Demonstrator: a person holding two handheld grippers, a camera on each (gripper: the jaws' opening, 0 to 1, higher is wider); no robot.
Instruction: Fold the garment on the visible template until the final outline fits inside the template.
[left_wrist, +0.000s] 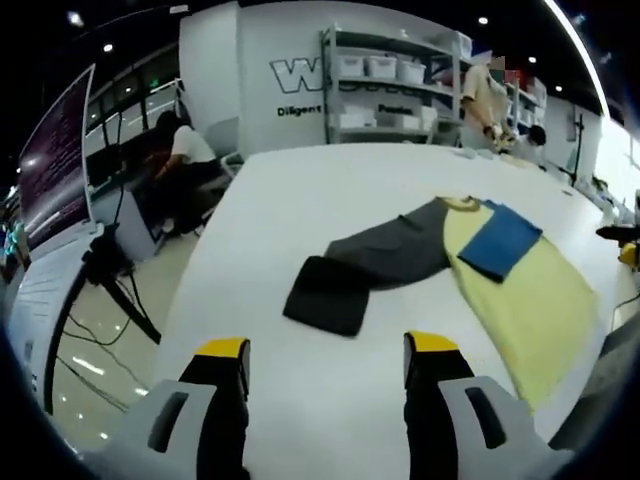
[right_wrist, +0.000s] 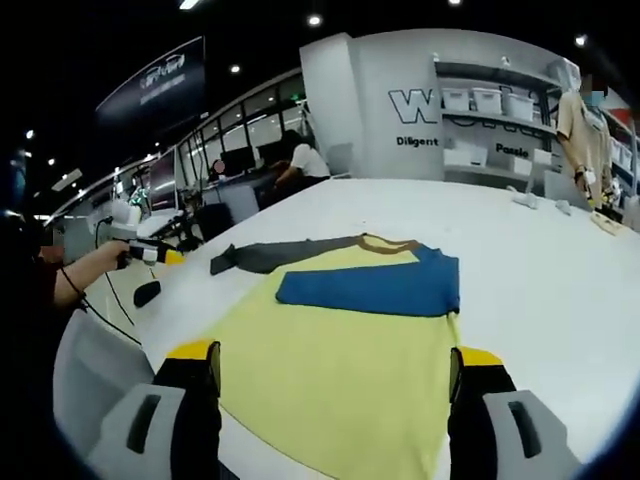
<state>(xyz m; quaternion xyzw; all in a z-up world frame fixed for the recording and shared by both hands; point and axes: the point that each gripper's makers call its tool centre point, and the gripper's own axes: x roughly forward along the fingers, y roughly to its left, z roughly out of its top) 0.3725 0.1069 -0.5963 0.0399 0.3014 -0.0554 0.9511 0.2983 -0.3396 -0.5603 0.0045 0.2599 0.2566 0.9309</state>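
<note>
The shirt (right_wrist: 340, 370) lies flat on the white table (right_wrist: 540, 270), yellow body toward the right gripper (right_wrist: 335, 385). 1 blue sleeve (right_wrist: 375, 285) is already folded across the chest; the gray sleeve (left_wrist: 395, 250) still stretches out to the far left. So the next move, I think, is to take that gray sleeve and fold it in. Both grippers hover low over the table — the left gripper (left_wrist: 325, 375) and the right one both with jaws wide apart, holding nothing.

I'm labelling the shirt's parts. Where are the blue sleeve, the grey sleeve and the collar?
Blue sleeve (right_wrist: 375, 288), right gripper view, middle of the folded-in sleeve.
Grey sleeve (left_wrist: 395, 250), left gripper view, middle of the outstretched sleeve.
Collar (right_wrist: 390, 243), right gripper view, brown neckband.
</note>
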